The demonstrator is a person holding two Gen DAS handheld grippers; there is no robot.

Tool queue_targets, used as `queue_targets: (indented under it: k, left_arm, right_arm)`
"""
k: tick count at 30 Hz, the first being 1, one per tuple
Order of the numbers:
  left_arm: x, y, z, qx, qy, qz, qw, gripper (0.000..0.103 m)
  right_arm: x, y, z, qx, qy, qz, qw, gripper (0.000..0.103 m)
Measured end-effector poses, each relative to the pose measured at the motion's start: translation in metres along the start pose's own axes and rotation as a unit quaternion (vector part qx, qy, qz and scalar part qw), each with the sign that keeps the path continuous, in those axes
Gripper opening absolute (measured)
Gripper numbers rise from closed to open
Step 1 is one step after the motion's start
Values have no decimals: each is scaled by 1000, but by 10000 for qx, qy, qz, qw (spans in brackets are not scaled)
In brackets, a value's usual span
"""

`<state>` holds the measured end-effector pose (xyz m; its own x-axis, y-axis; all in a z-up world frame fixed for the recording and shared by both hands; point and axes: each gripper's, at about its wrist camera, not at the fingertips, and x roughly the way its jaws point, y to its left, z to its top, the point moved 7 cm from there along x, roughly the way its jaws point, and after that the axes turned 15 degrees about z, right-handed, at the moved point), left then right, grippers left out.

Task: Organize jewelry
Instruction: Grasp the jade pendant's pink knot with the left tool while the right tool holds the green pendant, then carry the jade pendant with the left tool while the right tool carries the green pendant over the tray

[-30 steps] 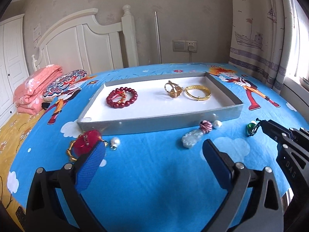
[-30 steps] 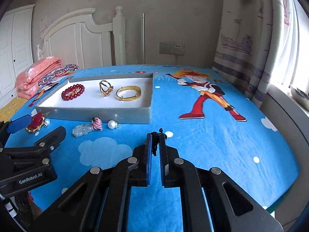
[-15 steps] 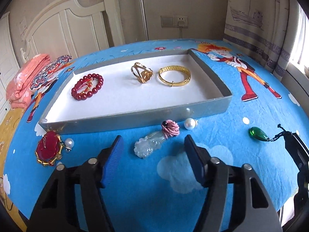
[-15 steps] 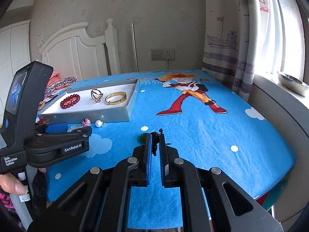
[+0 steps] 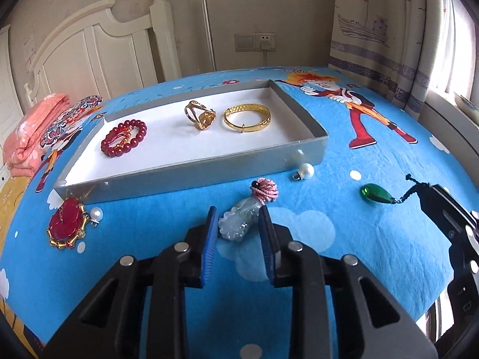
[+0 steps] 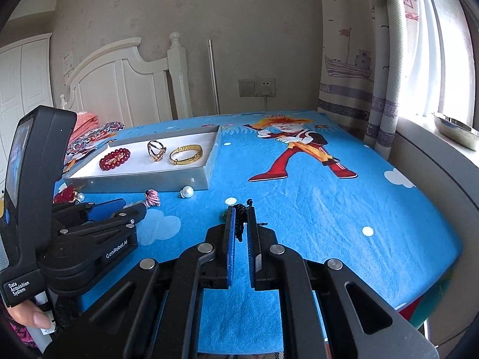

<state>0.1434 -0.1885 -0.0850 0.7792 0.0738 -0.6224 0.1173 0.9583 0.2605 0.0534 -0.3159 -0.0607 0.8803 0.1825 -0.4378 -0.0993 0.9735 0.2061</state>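
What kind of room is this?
Probably a child's bedroom: a white headboard, a cartoon bedsheet and ship-print curtains. A grey tray of jewelry sits on the bed.

At the lower centre of the frame the right tongs pinch a black cord above the blue bedsheet, while the left tongs reach in from the left edge below the grey tray holding a gold bangle.
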Motion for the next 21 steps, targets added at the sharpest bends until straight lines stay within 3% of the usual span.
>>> queue_targets:
  k: [1, 2, 3, 9, 10, 12, 13, 21]
  left_arm:
    - [0, -1, 0, -22, 42, -61, 10000, 33]
    - [0, -1, 2, -60, 74, -105, 9999, 47]
    - [-1, 0, 4, -99, 40, -80, 9999, 52]
    - [7, -16, 12, 194, 138, 115, 9996, 54]
    - [8, -17, 14, 193, 132, 124, 9996, 52]
    - [9, -20, 15, 192, 156, 54, 9997, 38]
    - [8, -22, 15, 249, 125, 48, 9996, 20]
    - [-16, -30, 4, 331, -237, -433, 9982, 20]
  right_arm:
    - [0, 1, 0, 0, 9, 10, 10000, 7]
    - [0, 2, -1, -4, 14, 22, 10000, 7]
    - [0, 3, -1, -16, 16, 29, 10000, 7]
    - [1, 1, -1, 23, 40, 18, 10000, 7]
    - [1, 0, -1, 32, 41, 8, 10000, 7]
    - [0, -1, -1, 40, 28, -22, 10000, 7]
    - [-1, -2, -1, 47, 11, -48, 10000, 7]
    - [-4, -20, -1, 318, -62, -238, 9992, 7]
